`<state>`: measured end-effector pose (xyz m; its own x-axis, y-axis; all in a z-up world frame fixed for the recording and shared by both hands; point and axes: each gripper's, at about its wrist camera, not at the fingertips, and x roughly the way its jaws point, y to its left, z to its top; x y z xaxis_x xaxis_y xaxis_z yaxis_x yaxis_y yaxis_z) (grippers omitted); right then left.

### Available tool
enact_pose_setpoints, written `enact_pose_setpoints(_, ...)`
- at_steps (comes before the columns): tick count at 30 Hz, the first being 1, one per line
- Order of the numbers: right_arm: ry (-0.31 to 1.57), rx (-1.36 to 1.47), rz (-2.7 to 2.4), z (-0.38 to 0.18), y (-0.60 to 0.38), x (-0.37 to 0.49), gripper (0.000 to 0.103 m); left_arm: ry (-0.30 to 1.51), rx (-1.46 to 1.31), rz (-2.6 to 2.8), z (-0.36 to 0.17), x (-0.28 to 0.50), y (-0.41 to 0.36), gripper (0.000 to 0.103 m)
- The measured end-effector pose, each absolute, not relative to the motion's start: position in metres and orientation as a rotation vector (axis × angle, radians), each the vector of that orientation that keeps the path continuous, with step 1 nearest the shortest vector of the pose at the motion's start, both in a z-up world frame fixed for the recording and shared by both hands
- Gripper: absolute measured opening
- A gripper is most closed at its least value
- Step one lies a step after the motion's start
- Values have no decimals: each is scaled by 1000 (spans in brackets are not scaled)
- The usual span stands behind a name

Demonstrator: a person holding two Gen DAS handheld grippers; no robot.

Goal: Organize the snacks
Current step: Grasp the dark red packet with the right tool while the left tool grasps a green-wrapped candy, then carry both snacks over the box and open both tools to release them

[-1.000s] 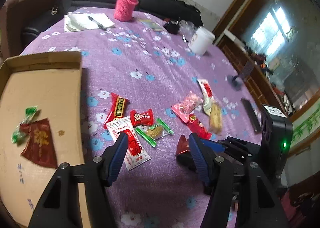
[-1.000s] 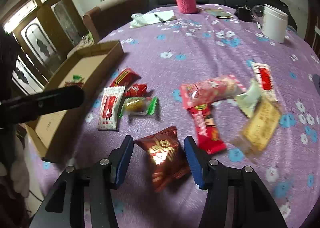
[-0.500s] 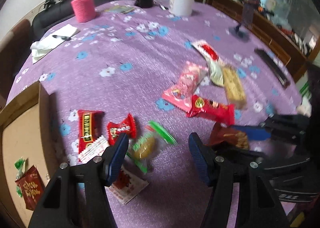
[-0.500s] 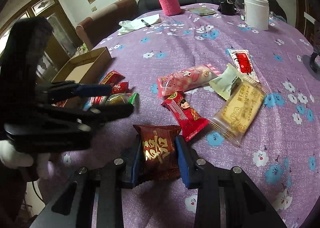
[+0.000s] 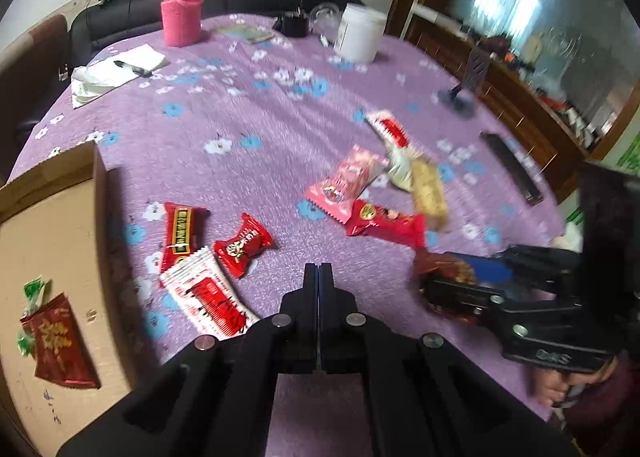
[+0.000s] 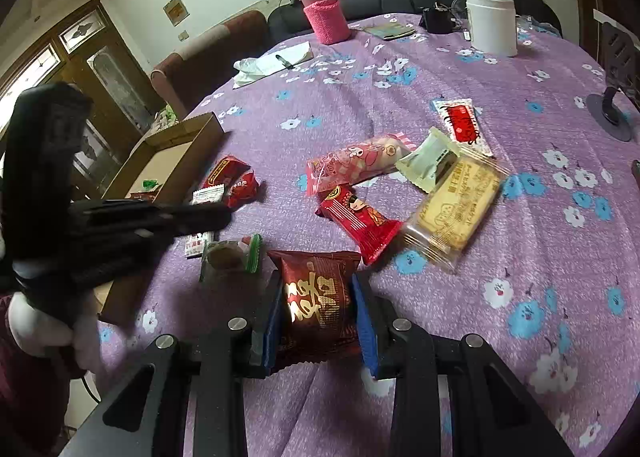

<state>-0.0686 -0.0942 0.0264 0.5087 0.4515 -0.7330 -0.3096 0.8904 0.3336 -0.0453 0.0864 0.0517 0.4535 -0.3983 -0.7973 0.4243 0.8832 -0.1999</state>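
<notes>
1. Right gripper (image 6: 314,311) sits at the bottom centre of its own view, blue pads (image 6: 362,321) pinched in on both sides of a dark maroon foil snack packet with gold lettering (image 6: 316,301). So it's got a solid hold on that one, jaws only as wide as the pack.
2. Left gripper (image 5: 318,271) is fully pressed together, the two black fingers touching along their length in the lower middle of the left wrist view. Nothing between them that I can see.
3. Open brown cardboard box (image 5: 52,257) fills the left edge of the left view. Inside it there's a flat dark red foil pouch (image 5: 60,341) and a small green-wrapped candy (image 5: 34,297) just above it.
4. Right by the box wall on the purple floral tablecloth (image 5: 240,117): a red bar wrapper with a yellow label (image 5: 182,231), a white-and-red sachet (image 5: 208,293) overlapping its lower end, and a small red candy pack (image 5: 242,245) just to the right.
5. In the right view, a clear wrapper with green ends (image 6: 230,253) lies just left of the held packet, under the left gripper's tip.
6. Middle of the right view has a pink cartoon-print pack (image 6: 356,163), a red cartoon-face pack (image 6: 360,223), a clear biscuit pack (image 6: 456,205), a pale green sachet (image 6: 426,165) and a white sachet with a red panel (image 6: 462,125), all clustered.
7. Upper part of the frame: pink knit-sleeved flask (image 6: 322,15) and white plastic tub (image 6: 492,23).
</notes>
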Motion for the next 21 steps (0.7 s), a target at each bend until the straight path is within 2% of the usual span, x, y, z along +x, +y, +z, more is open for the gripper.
enact_pose_setpoints(2, 932, 174, 461, 27, -95, -71, 35, 978, 43, -493, 53, -48, 90, 3)
enact_pose_setpoints(3, 931, 182, 460, 27, -96, -71, 35, 978, 47, -496, 51, -50, 90, 21)
enact_pose_setpoints(4, 930, 186, 459, 27, -97, -72, 35, 975, 64, -501, 49, -51, 88, 54)
enact_pose_setpoints(5, 929, 190, 456, 27, -97, -73, 35, 964, 103, -501, 46, -55, 84, 68)
enact_pose_setpoints(6, 929, 194, 453, 28, -98, -73, 35, 951, 136, -505, 44, -59, 79, 74)
enact_pose_setpoints(9, 932, 211, 455, 28, -99, -75, 35, 954, 236, -555, 37, -66, 59, 74)
enact_pose_setpoints(11, 931, 211, 452, 29, -101, -77, 35, 985, 291, -554, 27, -64, 48, 69)
enact_pose_setpoints(12, 929, 212, 450, 29, -102, -78, 35, 999, 297, -556, 23, -63, 46, 52)
enact_pose_setpoints(13, 927, 214, 449, 30, -103, -79, 35, 1016, 300, -553, 18, -61, 44, 30)
enact_pose_setpoints(21, 913, 210, 444, 34, -106, -84, 35, 982, 184, -516, 26, -67, 62, 24)
